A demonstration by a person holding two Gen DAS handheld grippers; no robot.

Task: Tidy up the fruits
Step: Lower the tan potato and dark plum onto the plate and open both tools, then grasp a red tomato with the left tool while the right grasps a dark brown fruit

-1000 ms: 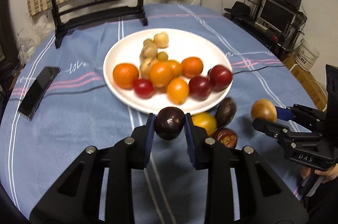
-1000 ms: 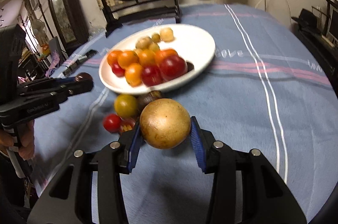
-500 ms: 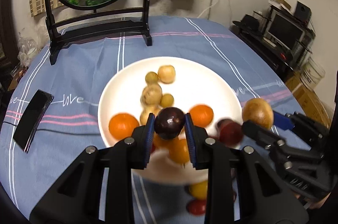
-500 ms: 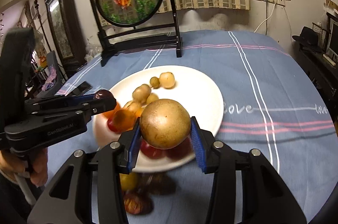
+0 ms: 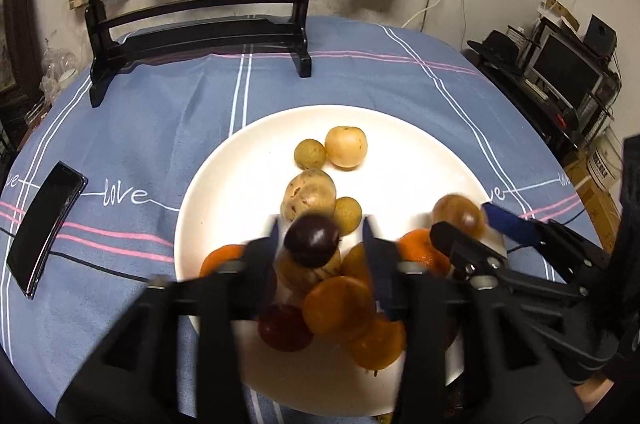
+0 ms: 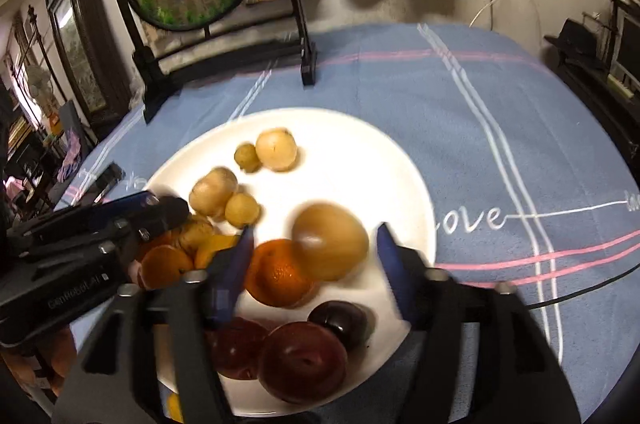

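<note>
While both claws hang over the round white plate (image 5: 420, 160) on the blue striped cloth-covered surface (image 5: 168, 112), the left claw (image 5: 320, 244) is spread wide, its blurred fingers clear of the dark purple round fruit (image 5: 312, 238) that sits between them above the heap of oranges and brown fruits. The right claw (image 6: 316, 248) is likewise spread, with the large golden-brown round fruit (image 6: 330, 242) between its blue pads (image 6: 394, 264) but touching neither, over the plate beside an orange tangerine (image 6: 276, 274).
</note>
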